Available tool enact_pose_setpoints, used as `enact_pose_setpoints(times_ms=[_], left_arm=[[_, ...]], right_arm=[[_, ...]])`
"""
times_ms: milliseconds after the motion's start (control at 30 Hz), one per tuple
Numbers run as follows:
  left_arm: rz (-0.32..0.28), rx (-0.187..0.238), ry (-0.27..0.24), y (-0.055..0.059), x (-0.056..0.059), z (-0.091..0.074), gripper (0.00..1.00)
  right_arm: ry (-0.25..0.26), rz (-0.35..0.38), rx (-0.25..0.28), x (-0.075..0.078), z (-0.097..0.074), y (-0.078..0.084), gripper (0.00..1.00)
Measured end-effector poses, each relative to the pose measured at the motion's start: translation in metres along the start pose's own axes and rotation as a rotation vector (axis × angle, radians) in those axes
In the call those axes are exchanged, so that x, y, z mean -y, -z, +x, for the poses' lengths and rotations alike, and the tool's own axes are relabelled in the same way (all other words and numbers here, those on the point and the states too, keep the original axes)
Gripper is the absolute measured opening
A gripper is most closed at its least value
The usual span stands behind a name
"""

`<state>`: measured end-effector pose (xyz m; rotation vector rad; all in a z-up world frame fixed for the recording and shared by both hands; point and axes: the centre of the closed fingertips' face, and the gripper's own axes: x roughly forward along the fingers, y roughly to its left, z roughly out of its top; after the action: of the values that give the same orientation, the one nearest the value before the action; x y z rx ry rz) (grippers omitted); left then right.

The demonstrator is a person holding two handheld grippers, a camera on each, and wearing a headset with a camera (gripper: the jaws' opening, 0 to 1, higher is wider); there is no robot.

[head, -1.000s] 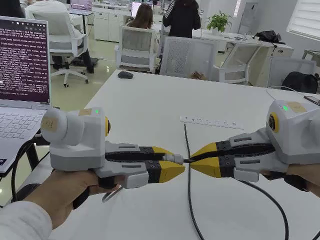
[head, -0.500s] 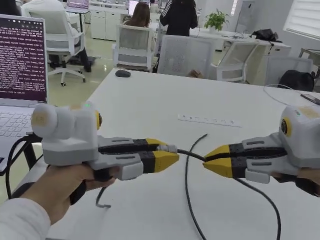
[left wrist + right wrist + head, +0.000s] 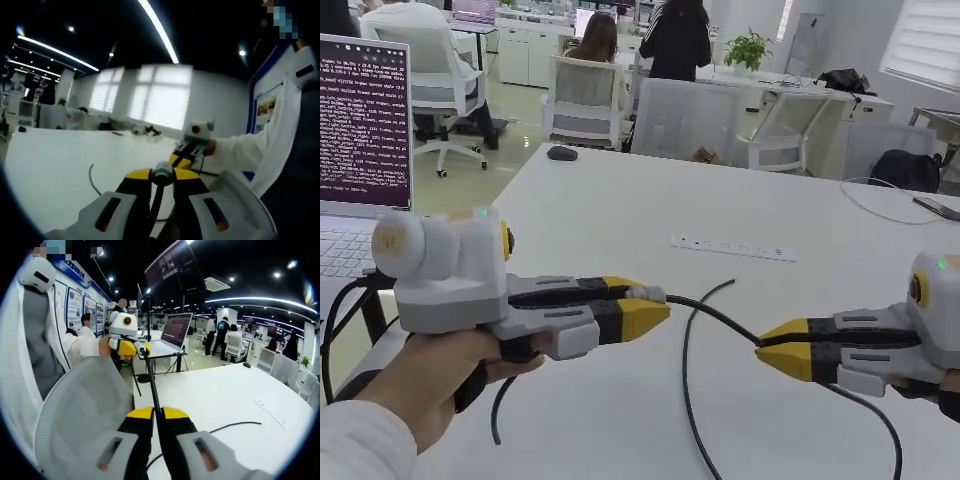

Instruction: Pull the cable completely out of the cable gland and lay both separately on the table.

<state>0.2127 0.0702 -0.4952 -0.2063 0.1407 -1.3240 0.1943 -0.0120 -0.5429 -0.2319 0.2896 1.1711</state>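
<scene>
My left gripper [image 3: 663, 302] is shut on the small grey cable gland [image 3: 654, 295], held above the white table [image 3: 620, 210]. A black cable [image 3: 715, 318] runs out of the gland across the gap to my right gripper [image 3: 761, 347], which is shut on it. More cable loops down onto the table and trails off under the right gripper. In the left gripper view the gland [image 3: 163, 173] sits between the yellow jaws, with the right gripper [image 3: 186, 154] beyond. In the right gripper view the cable [image 3: 150, 380] stretches from the shut jaws to the left gripper [image 3: 141, 347].
An open laptop [image 3: 365, 130] stands at the table's left edge. A white power strip [image 3: 733, 248] lies mid-table and a mouse [image 3: 561, 153] at the far edge. Office chairs [image 3: 680, 120] and people are behind the table.
The grippers have drawn apart: the right one has gone right and lower, the left slightly left. A longer stretch of cable now spans between the gland and the right jaws.
</scene>
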Motion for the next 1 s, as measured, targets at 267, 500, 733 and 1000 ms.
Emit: enact_pose_setpoints(times_ms=[267,500,733,1000], left_arm=[[0.003,-0.005,0.004,0.001,0.002,0.0,0.17],[0.014,-0.01,0.007,0.001,0.004,0.001,0.17],[0.024,-0.021,0.012,0.003,0.004,0.002,0.17],[0.03,-0.052,0.02,0.009,0.005,0.005,0.17]], right_arm=[[-0.003,0.007,-0.01,-0.005,-0.001,0.003,0.05],[0.02,0.015,-0.043,0.0,-0.001,0.002,0.07],[-0.021,-0.144,-0.095,-0.012,0.013,-0.027,0.26],[-0.08,-0.219,-0.07,-0.024,0.038,-0.051,0.27]])
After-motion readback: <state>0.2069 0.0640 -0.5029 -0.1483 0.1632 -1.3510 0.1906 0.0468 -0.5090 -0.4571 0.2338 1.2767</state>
